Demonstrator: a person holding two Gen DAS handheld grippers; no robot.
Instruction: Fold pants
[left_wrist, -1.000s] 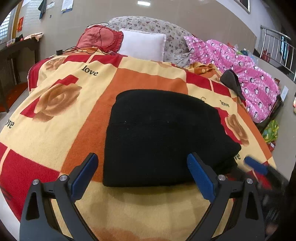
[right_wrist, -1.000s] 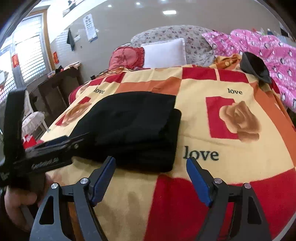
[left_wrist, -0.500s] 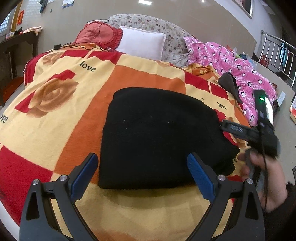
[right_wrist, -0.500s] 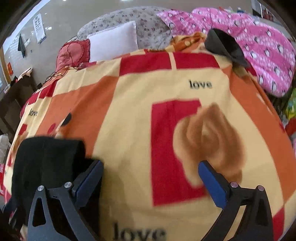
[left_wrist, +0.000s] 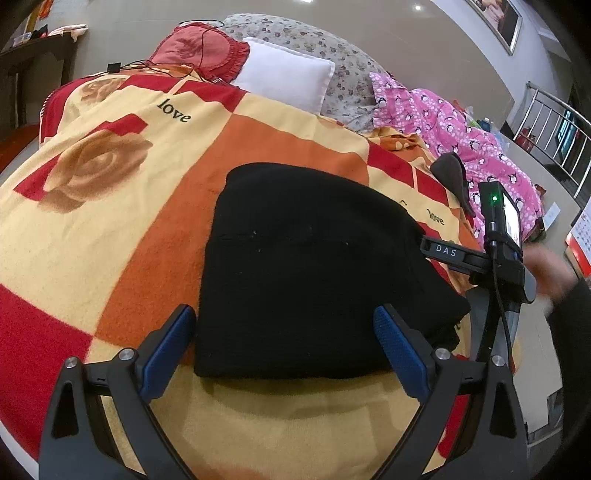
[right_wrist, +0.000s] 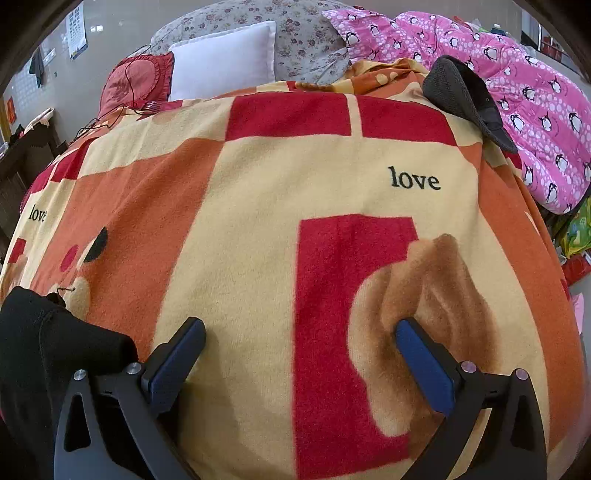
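The black pants (left_wrist: 314, 266) lie folded into a thick rectangle on the patterned blanket (left_wrist: 92, 221). My left gripper (left_wrist: 284, 332) hovers open over their near edge, one blue finger at the near left corner and the other over the right part; neither pad presses the cloth. In the right wrist view only a corner of the pants (right_wrist: 44, 339) shows, at the lower left. My right gripper (right_wrist: 299, 343) stands wide open over bare blanket to the right of the pants, with nothing between its fingers. Its body (left_wrist: 495, 251) and the hand holding it show past the pants' right edge.
A white pillow (left_wrist: 284, 85), a red frilled cushion (left_wrist: 199, 48) with a cable, and a floral pillow (right_wrist: 295, 33) lie at the head of the bed. A pink penguin quilt (right_wrist: 535, 92) and a dark cap (right_wrist: 465, 99) sit at the far right. Floor lies beyond the bed's right edge.
My right gripper swung right, away from the pants' side to over bare blanket, and its jaws widened. My left gripper stayed at the near edge, rolling slightly.
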